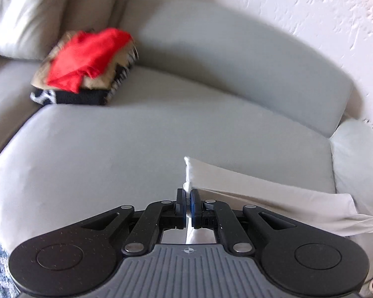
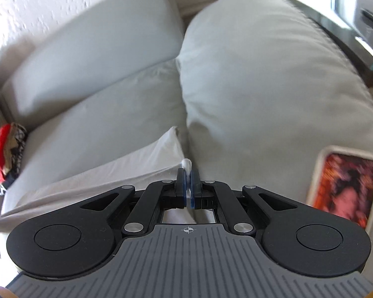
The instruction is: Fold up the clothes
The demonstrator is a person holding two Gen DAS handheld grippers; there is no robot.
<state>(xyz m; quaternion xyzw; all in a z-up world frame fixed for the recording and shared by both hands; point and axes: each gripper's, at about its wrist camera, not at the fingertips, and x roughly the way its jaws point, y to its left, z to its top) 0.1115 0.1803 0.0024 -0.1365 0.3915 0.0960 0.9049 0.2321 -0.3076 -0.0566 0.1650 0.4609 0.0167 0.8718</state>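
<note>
left gripper (image 1: 188,200): clamped on white garment (image 1: 261,193) edge
right gripper (image 2: 188,177): clamped too, likely to keep it taut
folded stack (image 1: 87,67): 10 o'clock, parked clear

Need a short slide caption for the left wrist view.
Left gripper pinches white cloth over sofa seat.

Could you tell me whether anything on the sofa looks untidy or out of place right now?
Yes: the red garment lies crumpled and askew on the otherwise folded pile. A phone with its screen lit lies on the sofa cushion. Both grippers pinch the white cloth.
</note>
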